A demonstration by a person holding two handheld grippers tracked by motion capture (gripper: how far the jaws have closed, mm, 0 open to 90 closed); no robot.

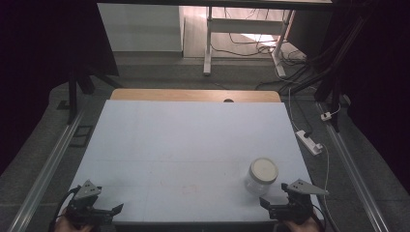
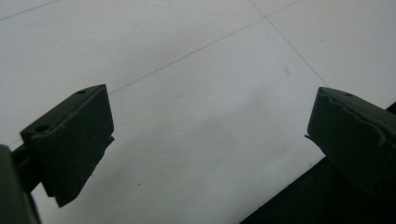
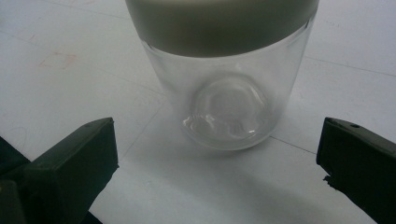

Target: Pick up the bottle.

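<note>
A clear glass jar point(image 1: 260, 178) with a pale lid point(image 1: 264, 169) stands upright near the table's point(image 1: 183, 140) front right corner, just ahead of the right gripper point(image 1: 284, 199) — jaws wide, nothing held. The left gripper point(image 1: 101, 209) waits at the front left, equally wide and empty. This looks like the approach — next, probably, the right jaws must straddle the jar squarely

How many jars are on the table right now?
1. A clear glass jar with a pale lid stands upright near the table's front right corner, just ahead of the open right gripper. I see no others.
</note>
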